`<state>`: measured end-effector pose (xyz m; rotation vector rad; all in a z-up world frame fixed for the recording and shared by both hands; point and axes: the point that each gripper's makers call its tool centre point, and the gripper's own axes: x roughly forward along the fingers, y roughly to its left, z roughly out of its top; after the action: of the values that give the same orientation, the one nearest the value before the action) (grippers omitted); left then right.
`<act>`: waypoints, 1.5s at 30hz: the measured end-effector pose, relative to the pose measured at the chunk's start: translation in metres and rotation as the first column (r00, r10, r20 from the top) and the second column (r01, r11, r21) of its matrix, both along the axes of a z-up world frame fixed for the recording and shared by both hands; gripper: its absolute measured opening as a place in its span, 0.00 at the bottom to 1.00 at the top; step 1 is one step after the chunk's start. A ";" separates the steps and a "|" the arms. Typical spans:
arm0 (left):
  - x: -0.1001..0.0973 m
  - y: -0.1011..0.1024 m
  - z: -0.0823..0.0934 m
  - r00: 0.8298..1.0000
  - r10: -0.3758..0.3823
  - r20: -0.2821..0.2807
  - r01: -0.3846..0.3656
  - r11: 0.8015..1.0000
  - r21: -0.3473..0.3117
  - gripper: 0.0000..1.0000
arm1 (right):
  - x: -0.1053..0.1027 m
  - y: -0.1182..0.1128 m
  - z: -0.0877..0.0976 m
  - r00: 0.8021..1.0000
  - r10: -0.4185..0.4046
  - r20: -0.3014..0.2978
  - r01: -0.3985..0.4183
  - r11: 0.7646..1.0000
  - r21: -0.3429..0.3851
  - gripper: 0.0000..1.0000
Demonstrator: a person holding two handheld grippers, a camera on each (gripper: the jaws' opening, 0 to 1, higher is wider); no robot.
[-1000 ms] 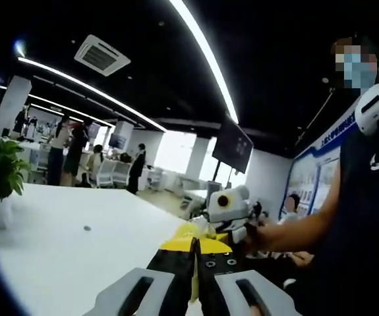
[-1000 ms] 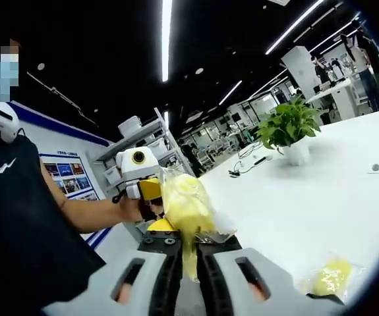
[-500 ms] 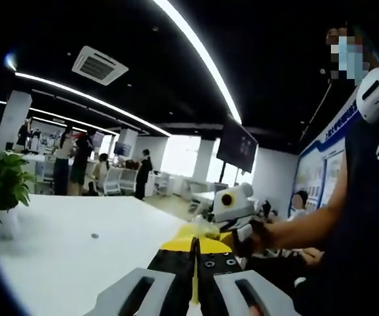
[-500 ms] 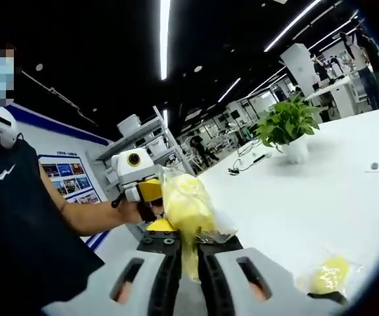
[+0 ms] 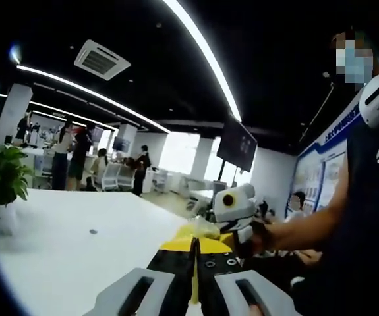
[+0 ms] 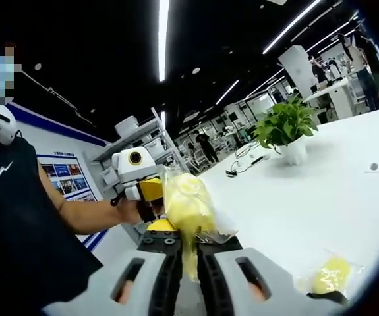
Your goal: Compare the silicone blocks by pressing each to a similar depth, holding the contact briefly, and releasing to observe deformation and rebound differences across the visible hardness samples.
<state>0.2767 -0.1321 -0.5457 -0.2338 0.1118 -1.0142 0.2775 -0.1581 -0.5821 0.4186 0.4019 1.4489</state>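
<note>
Both grippers pinch the same yellow silicone block in its clear bag [image 6: 188,209], up in the air above the white tabletop [image 6: 321,204]: the right gripper [image 6: 188,263] has its fingers closed tight on the bag's bottom edge, and the left gripper [image 5: 194,263] has its fingers closed on the bag's yellow edge. This looks like the holding part of a squeeze. Next, I think, the fingers should let go slowly to see it spring back, then try the other yellow bagged block [image 6: 331,275] lying on the tabletop to the right of the right fingers.

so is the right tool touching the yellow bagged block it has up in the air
Touching. The right gripper view shows the right tool shut on the yellow bagged block, its plastic pinched between the jaws.
</note>
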 end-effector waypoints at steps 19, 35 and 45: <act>0.004 0.011 0.008 0.998 0.001 -0.067 -0.004 0.999 -0.037 0.00 | 0.005 0.009 0.010 0.998 0.011 0.065 -0.010 1.000 -0.019 0.05; 0.021 0.023 0.024 0.993 0.020 -0.117 -0.041 0.983 -0.179 0.00 | 0.033 0.009 0.018 0.963 -0.125 0.240 0.130 0.991 -0.006 0.41; 0.045 0.040 0.029 0.986 0.060 -0.154 -0.096 0.965 -0.242 0.00 | 0.086 -0.035 0.006 0.823 -0.352 0.446 0.437 0.894 -0.101 0.96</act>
<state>0.3214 -0.0920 -0.5163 -0.5385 0.1067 -0.9308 0.3631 -0.1932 -0.5764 0.0142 0.0976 1.0353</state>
